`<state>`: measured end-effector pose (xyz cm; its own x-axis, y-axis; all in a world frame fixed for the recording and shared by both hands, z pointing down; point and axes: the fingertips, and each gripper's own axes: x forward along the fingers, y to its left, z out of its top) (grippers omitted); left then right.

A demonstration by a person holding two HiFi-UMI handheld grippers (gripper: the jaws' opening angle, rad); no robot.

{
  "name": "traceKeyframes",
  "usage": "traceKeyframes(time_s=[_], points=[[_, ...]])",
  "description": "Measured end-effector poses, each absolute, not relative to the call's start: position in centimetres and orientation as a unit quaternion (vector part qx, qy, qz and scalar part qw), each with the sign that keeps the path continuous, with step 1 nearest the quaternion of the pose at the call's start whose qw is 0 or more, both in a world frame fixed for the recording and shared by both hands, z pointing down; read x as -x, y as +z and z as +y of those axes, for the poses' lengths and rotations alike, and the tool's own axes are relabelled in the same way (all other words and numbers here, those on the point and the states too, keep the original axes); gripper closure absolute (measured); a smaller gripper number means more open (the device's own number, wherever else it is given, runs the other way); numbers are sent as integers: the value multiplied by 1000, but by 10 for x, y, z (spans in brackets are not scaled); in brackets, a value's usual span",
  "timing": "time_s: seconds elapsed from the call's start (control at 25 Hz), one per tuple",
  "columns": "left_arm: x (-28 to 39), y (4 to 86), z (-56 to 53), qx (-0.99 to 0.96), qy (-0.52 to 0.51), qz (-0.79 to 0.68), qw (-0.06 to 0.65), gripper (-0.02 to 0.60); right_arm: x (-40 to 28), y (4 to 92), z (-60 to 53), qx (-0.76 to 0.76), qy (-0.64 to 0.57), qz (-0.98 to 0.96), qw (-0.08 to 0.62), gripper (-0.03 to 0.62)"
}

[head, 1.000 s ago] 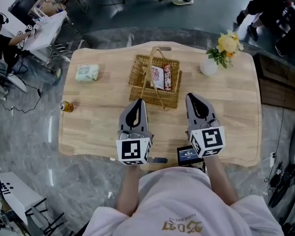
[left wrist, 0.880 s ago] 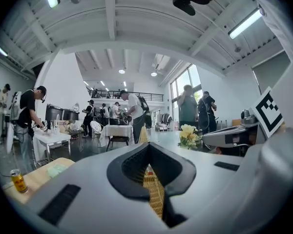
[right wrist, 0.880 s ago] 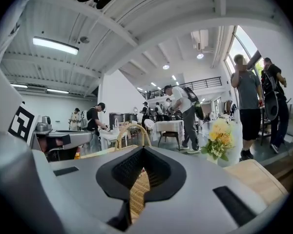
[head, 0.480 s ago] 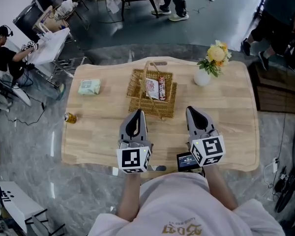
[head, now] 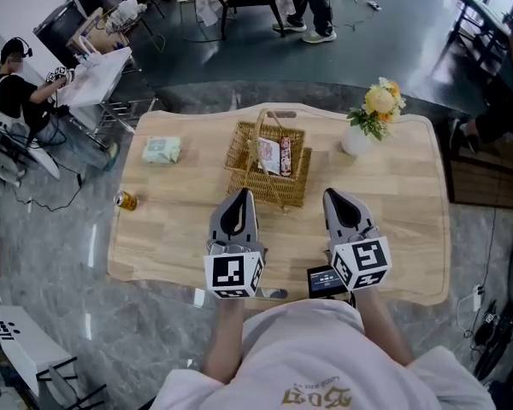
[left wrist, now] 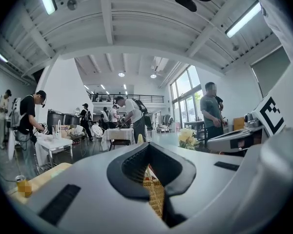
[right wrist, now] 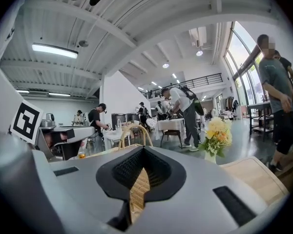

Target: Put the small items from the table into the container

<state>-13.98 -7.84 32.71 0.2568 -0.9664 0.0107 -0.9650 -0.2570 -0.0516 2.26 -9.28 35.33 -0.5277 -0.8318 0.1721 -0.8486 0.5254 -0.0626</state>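
Note:
A wicker basket [head: 239,156] with a hoop handle stands at the middle of the wooden table [head: 393,212]; two snack packets [head: 274,155] lie inside it. A pale green packet [head: 161,149] lies on the table's far left. A small can [head: 125,200] sits at the left edge. My left gripper [head: 239,195] and right gripper [head: 334,194] hover side by side on the near side of the basket, both shut with nothing in them. Through each closed pair of jaws only a strip of the basket [left wrist: 157,199] [right wrist: 137,191] shows.
A white vase of yellow flowers [head: 365,126] stands at the table's far right. A small screen [head: 325,278] sits by the right gripper over the near edge. People, tables and chairs fill the room beyond the far side.
Both grippers have risen slightly while staying shut. The head view has shifted, so the table sits a little lower and smaller. Nothing on the table has moved.

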Motion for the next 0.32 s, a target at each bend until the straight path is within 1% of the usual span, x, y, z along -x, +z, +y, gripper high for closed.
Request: traceKeyframes(time_s=[0.32], points=[[136,330,-83,792,-22,610,17,588,-19,360,-96,-465,83,-879,64,576]])
